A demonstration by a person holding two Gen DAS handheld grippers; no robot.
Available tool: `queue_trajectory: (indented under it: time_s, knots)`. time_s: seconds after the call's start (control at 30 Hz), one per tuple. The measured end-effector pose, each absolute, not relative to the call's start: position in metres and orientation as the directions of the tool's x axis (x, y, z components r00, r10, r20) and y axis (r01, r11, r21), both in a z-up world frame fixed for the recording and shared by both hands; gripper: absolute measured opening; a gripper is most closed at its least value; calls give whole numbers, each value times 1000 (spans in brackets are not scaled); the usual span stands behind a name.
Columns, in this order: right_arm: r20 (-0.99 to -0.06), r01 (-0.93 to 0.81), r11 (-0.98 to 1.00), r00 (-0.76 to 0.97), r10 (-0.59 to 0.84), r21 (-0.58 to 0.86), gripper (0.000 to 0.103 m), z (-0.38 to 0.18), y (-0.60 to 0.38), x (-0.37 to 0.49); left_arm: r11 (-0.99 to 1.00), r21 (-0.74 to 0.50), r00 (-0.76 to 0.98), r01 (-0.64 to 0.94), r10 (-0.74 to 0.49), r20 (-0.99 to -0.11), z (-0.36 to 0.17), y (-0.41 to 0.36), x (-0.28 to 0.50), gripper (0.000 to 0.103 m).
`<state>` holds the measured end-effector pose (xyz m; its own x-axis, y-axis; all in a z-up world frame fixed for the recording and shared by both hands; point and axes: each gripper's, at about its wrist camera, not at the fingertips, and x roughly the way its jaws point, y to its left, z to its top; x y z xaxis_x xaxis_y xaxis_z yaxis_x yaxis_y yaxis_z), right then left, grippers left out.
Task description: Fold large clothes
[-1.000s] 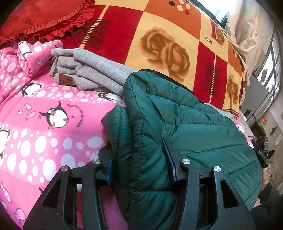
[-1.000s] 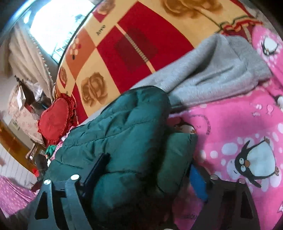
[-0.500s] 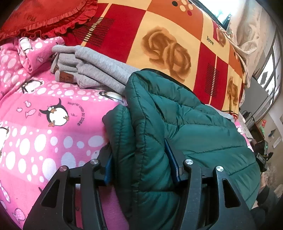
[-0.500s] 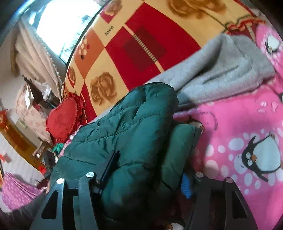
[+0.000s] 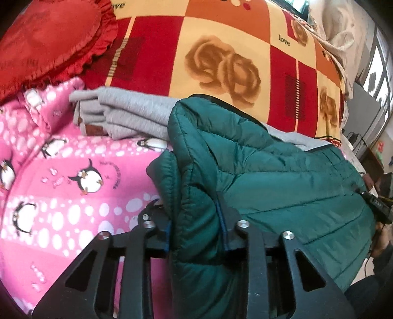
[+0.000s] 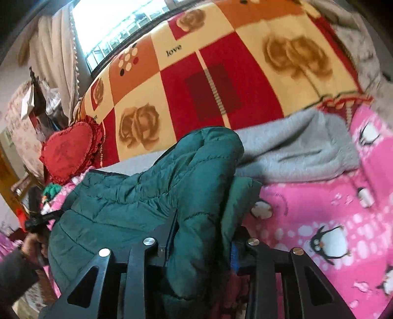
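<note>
Fingers of both grippers are closing on a folded green jacket (image 5: 282, 176), its padded edge bunched between the pads. Seen from the left wrist, the left gripper (image 5: 195, 228) clamps a thick vertical roll of the quilted fabric, with a blue pad showing on each side of the fold. Seen from the right wrist, the right gripper (image 6: 201, 243) pinches another doubled edge of the same jacket (image 6: 147, 196), with its left finger (image 6: 169, 228) pressed into the cloth and a blue pad visible on the other side.

Between the two grippers the jacket hangs in a puffed fold over a pink blanket (image 5: 61, 196) printed with penguins and white spots. Whether its underside touches the blanket cannot be told from either view.

Behind the jacket lies a folded grey garment (image 5: 122, 115) on the blanket, its stacked layers facing the left camera and its far end hidden by the green fabric. In the right view the same grey garment (image 6: 294, 147) spreads out just beyond the jacket's upper corner.

Further back, a checked red, orange and cream cover (image 5: 221, 61) with brown roses and the word "love" fills the scene. A red frilled heart cushion (image 5: 44, 44) rests on it at one end. A window (image 6: 118, 19) and pale curtain (image 6: 56, 49) show beyond the bed in the right view, where a person's hand (image 6: 34, 245) appears at the frame's lower left edge.
</note>
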<state>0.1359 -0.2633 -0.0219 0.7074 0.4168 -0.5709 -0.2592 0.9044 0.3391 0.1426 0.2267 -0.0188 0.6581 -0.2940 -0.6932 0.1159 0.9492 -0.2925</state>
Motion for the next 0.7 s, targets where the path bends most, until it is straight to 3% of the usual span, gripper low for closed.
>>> queue_trajectory:
  time_s: [0.53, 0.7]
  knots:
    - [-490, -316, 934, 795, 357, 168, 29, 106, -266, 60, 909, -379, 731, 173, -376, -569, 88, 219, 79, 23]
    - [-508, -334, 927, 777, 372, 170, 29, 113, -285, 39, 888, -418, 699, 192, -423, -577, 97, 207, 53, 23]
